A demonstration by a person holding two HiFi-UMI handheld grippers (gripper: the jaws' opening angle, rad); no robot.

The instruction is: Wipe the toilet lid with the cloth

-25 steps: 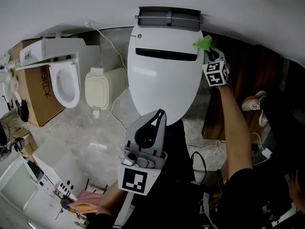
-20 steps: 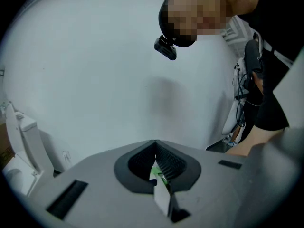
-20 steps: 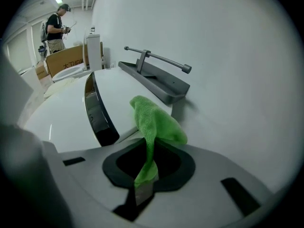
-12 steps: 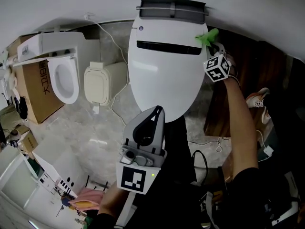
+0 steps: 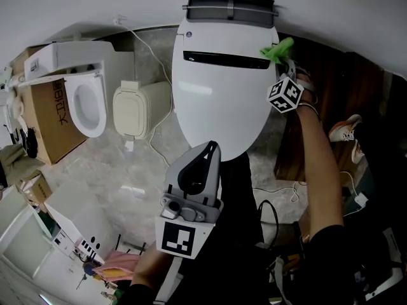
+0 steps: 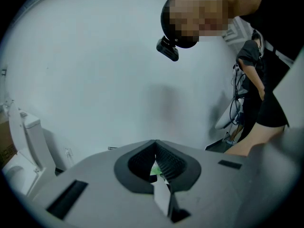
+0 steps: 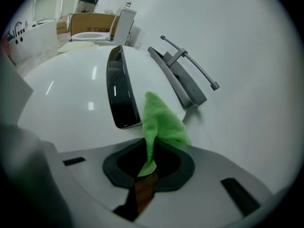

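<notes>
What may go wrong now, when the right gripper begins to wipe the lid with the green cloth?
1. The right gripper pinches only a narrow fold of the green cloth, so dragging may pull it out.
2. The cloth is bunched ahead of the jaws, so their hard edges may scrape the glossy toilet lid.

I count one left gripper (image 5: 213,149) and one right gripper (image 5: 283,66), so two together, one green cloth (image 5: 276,49), one closed toilet lid (image 5: 219,103), one other toilet (image 5: 86,110), one cardboard box (image 5: 46,129) and one beige seat unit (image 5: 130,114).
</notes>
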